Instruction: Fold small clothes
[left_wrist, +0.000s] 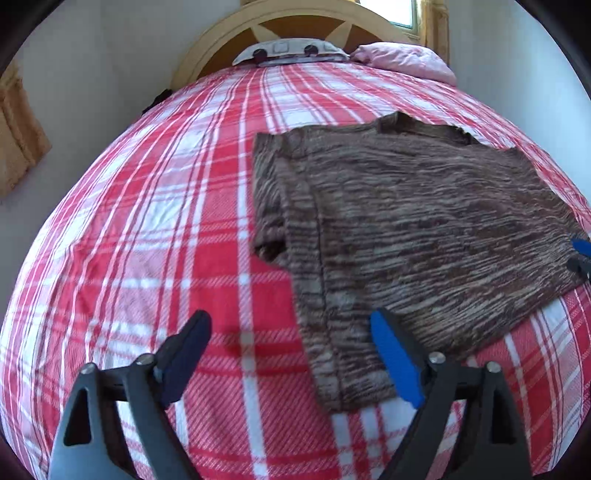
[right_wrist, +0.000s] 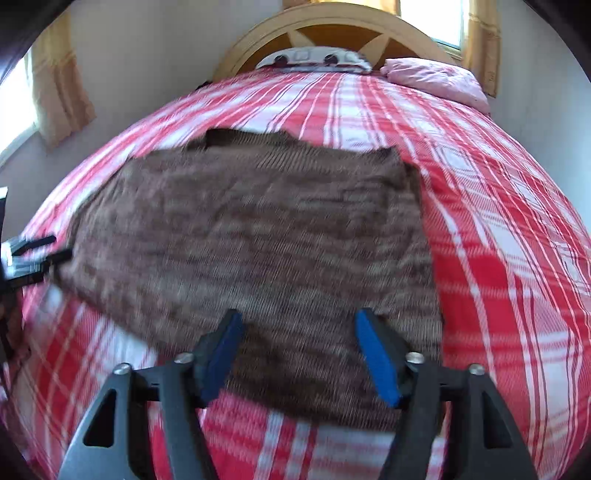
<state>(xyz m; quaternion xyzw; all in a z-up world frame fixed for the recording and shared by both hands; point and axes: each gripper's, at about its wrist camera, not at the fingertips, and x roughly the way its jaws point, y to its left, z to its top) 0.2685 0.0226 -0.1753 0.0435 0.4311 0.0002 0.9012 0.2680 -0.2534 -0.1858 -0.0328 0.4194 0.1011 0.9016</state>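
A brown marled knit sweater (left_wrist: 413, 221) lies flat on the red and white plaid bed cover (left_wrist: 147, 206), with one sleeve folded in along its left side. My left gripper (left_wrist: 289, 321) hangs open just above the sweater's near left end, nothing between its fingers. At the far right edge of this view, the tip of my right gripper (left_wrist: 580, 255) shows beside the sweater's right side. In the blurred right wrist view the sweater (right_wrist: 251, 236) fills the middle, and my right gripper (right_wrist: 299, 315) stands open over its near edge, empty. The left gripper (right_wrist: 44, 249) shows at the left edge.
A wooden headboard (left_wrist: 295, 22) closes the far end of the bed. A pink pillow (left_wrist: 406, 61) and a white patterned cushion (left_wrist: 291, 51) lie against it. White walls, yellow curtains (right_wrist: 59, 81) and a window (right_wrist: 432, 18) surround the bed.
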